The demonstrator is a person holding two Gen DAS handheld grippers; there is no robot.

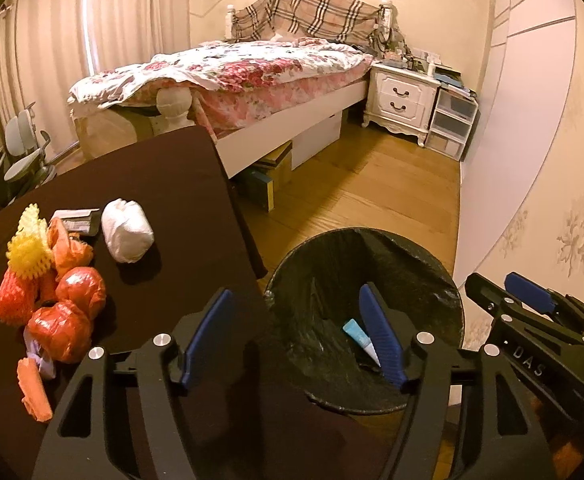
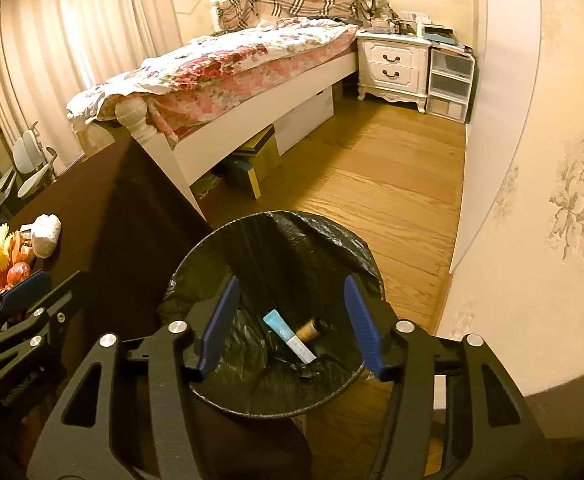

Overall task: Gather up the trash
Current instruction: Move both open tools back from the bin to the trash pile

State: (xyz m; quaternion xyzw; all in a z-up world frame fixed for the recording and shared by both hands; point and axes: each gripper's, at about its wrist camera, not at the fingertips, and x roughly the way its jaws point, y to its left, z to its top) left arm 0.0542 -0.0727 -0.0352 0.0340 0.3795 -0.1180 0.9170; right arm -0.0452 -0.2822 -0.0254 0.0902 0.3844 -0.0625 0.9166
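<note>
Warm-lit bedroom: dark table, black bin, bright scraps of trash

The table [image 1: 163,184] is dark brown; on it lie a white bundle [image 1: 127,230], yellow foam netting [image 1: 27,250], orange-red foam netting [image 1: 11,300] and glossy orange-red wrapped balls [image 1: 61,330]. The bin [image 2: 275,320] carries a shiny black liner and holds a light-blue and white tube [image 2: 288,336] beside a brown-gold roll [image 2: 310,329]. Both the left gripper [image 1: 296,332] and the right gripper [image 2: 292,320] are black with blue pads. The bed [image 1: 227,68] wears a pink and red floral quilt, its headboard a beige plaid cloth [image 1: 312,12] with dark stripes. The nightstand [image 1: 402,100] is white, the floor [image 2: 372,168] honey-brown wood, the curtains [image 1: 91,20] cream.
</note>
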